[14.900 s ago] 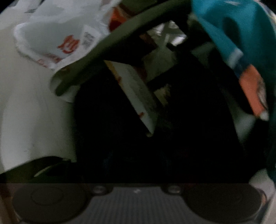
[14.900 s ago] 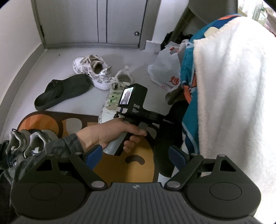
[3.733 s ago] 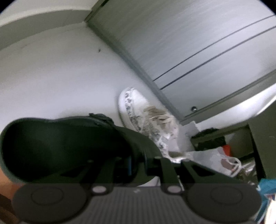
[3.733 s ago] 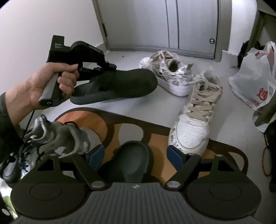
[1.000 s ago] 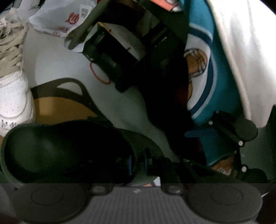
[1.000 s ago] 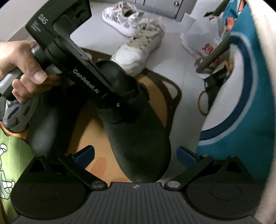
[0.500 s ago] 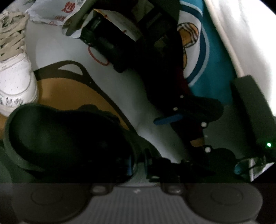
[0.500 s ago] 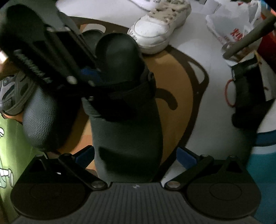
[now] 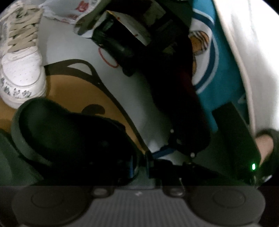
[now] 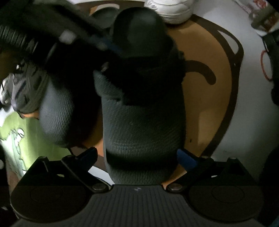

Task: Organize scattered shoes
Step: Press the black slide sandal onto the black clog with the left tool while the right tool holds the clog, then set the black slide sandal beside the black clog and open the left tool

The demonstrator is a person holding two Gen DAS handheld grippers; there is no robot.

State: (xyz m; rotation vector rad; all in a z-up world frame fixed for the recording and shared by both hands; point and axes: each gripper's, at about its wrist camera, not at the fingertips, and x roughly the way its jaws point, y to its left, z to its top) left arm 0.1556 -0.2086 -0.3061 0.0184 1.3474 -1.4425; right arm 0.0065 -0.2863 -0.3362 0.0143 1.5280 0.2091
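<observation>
The left gripper [image 9: 139, 167] is clamped on the dark clog's [image 10: 143, 108] heel rim, setting it on the mat [image 10: 209, 97] beside its mate [image 10: 55, 113] at nine o'clock. The right gripper [image 10: 137, 161] straddles the toe with jaws spread, likely to square the pair.

Orange mat with dark brown outline [image 10: 225, 73] lies on pale floor [image 9: 73, 47]. Red elastic loop [image 9: 107, 59] on floor beside black object. White plastic bag, red print [image 9: 69, 12], near it. Teal cloth [image 9: 221, 73] hangs alongside white towel [image 9: 252, 52]. Green mat [image 10: 31, 139] adjoins.
</observation>
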